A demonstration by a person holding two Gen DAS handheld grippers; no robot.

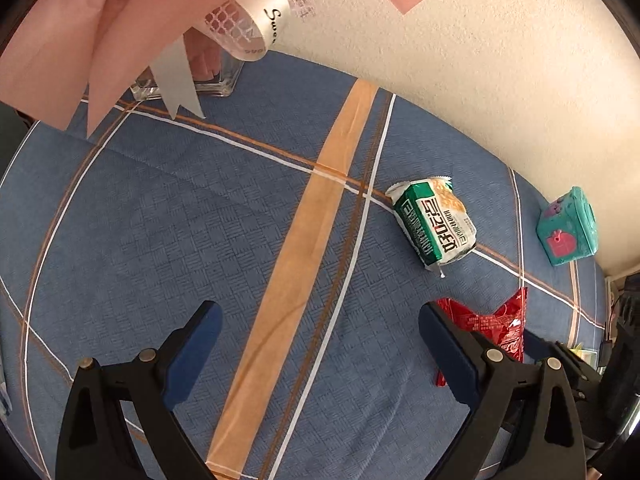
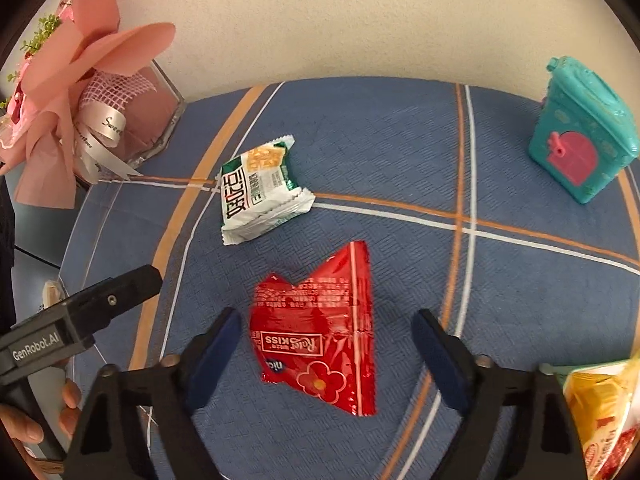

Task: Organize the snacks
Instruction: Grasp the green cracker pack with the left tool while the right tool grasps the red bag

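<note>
A red foil snack packet (image 2: 320, 328) lies flat on the blue checked tablecloth (image 2: 400, 152). My right gripper (image 2: 328, 318) hangs open over it, one blue pad on each side, neither pad touching the foil. A green and white snack packet (image 2: 260, 192) lies just beyond it. My left gripper (image 1: 320, 312) stands open above bare cloth with nothing between its fingers. From there the green and white packet (image 1: 434, 222) is ahead to the right, and the red packet (image 1: 500, 320) peeks out behind the right finger. The left gripper's body (image 2: 108, 300) shows at the right wrist view's left edge, held by a hand (image 2: 24, 424).
A pink paper bouquet (image 2: 72, 100) in a glass vase (image 2: 160, 120) stands at the back left against the wall. A teal toy box (image 2: 580, 140) with a pink door sits at the back right. A yellow snack packet (image 2: 600, 408) lies at the near right.
</note>
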